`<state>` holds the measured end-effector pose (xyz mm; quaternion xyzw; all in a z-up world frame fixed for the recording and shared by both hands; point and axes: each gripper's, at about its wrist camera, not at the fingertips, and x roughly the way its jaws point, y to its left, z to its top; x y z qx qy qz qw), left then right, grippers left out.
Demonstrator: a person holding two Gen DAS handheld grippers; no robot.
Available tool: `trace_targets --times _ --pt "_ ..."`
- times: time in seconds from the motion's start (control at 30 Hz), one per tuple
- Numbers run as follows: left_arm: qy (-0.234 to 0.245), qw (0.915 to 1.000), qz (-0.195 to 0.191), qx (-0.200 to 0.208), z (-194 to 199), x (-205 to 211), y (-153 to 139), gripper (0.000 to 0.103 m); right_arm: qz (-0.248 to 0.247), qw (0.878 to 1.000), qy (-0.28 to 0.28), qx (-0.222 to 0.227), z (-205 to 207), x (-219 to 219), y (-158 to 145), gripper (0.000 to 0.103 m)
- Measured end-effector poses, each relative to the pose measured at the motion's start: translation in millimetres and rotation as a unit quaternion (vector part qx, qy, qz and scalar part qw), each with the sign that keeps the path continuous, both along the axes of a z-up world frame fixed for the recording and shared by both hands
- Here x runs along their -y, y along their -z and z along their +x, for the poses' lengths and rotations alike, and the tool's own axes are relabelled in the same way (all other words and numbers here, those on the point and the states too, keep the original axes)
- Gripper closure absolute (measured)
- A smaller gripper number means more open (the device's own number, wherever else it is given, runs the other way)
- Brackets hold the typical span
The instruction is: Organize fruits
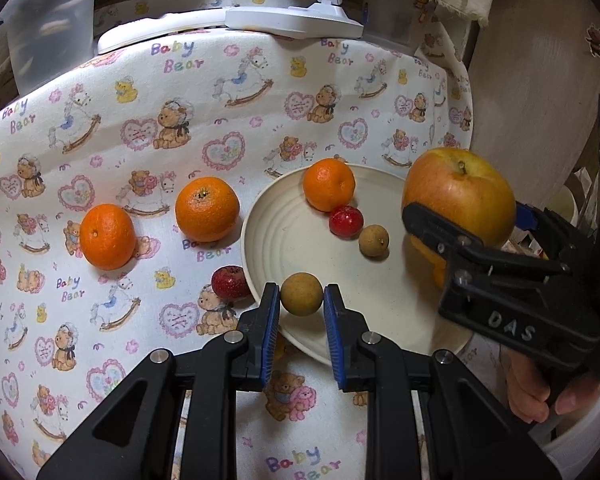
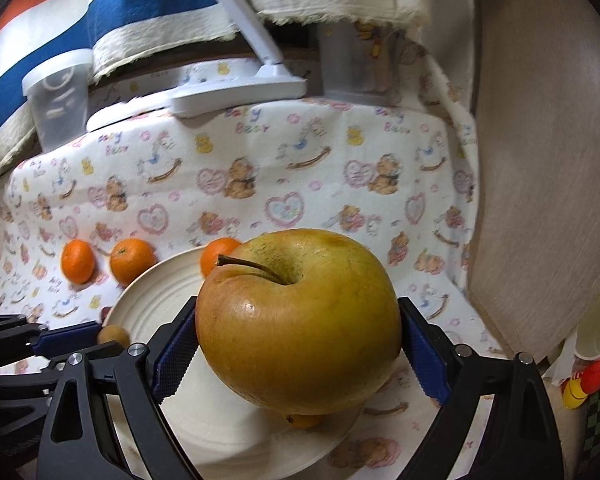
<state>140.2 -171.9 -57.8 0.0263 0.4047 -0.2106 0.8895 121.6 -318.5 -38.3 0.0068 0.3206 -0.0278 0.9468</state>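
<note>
The apple point(image 2: 298, 320), at the centre of the right wrist frame, is clamped in the right gripper point(image 2: 298, 344) jaws above the plate point(image 1: 300, 240), while the left gripper point(image 1: 301, 300) jaws pinch a small brown fruit point(image 1: 301, 294) over the plate's near rim.

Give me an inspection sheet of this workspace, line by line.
Surface: table under a bear-print cloth.
Job's things: cream plate holding one orange, a red fruit and a brown fruit; two oranges and a second red fruit on the cloth.
Clutter: plastic tub and white lamp base at the far edge.
Grippers: left gripper shut on a brown ball fruit over the plate's near rim; right gripper shut on the apple above the plate.
Cables: nothing seen.
Surroundings: striped towel behind; a hand on the right grip.
</note>
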Motion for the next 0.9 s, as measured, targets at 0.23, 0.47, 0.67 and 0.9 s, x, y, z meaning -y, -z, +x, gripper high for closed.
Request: trace_targets --times 0.23,0.47,0.67,0.9 --pt "-0.012 0.9999 0.0 0.001 1 -3 0 0.063 0.01 1.0 -0.011 -0.017 2 -1 2 0.01" --pt "-0.014 0.9996 -0.002 0.024 -9 -10 -10 0.058 0.053 0.997 0.001 -0.054 11 15 13 0.01" --pt "-0.014 0.9982 0.006 0.058 -27 -21 -25 0.053 0.04 0.998 0.004 -0.047 10 13 15 0.01" --pt "-0.026 0.9967 0.009 0.077 -34 -38 -26 0.051 0.054 0.997 0.011 -0.045 11 17 15 0.009"
